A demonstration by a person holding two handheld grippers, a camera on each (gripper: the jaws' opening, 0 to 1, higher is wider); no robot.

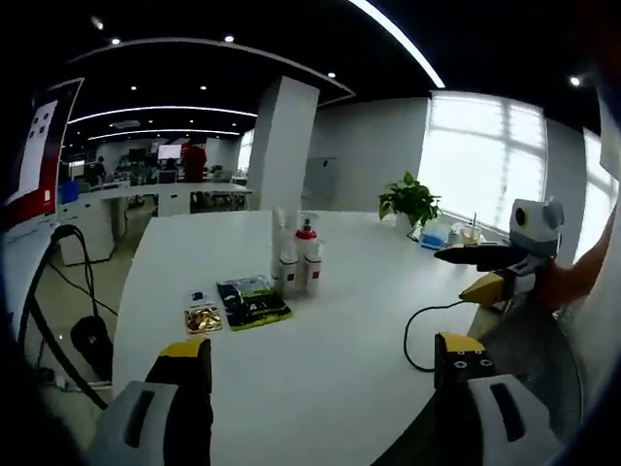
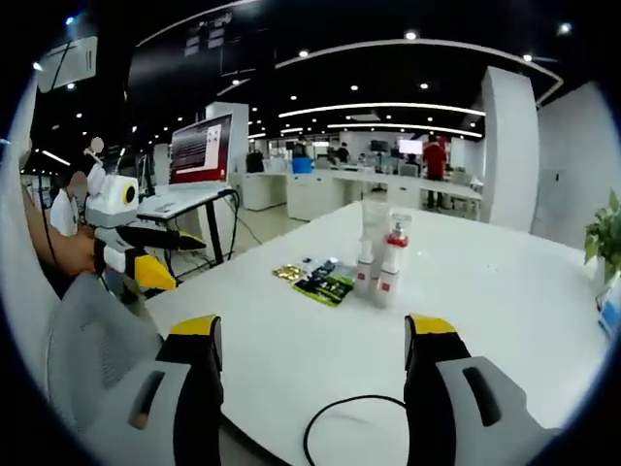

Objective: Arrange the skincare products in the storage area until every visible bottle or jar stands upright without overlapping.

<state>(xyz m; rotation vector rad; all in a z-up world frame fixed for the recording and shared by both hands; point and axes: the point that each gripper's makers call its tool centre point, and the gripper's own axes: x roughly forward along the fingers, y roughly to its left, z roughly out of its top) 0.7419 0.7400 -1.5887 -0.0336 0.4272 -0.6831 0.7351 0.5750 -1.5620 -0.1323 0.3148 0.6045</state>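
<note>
- The left hand-held gripper (image 1: 325, 374), grey with yellow-and-black tips, is released: its jaws stand wide apart over the near edge of the white tabletop (image 1: 349, 320), grasping nothing.
- The right hand-held gripper (image 2: 315, 345), of the same build, is likewise released and empty, its jaws spread above the tabletop's near edge.
- A small cluster of white skincare bottles (image 1: 297, 260), one with a red cap, stands upright near the middle of the tabletop, the bottles close together and well apart from both grippers.
- Just beside the bottles lies a flat dark green-and-black packet (image 1: 252, 301), and next to that a small gold foil sachet (image 1: 203, 318).
- A black cable (image 1: 422, 335) loops across the tabletop.
- A potted green plant (image 1: 409, 202) sits at the far edge.
</note>
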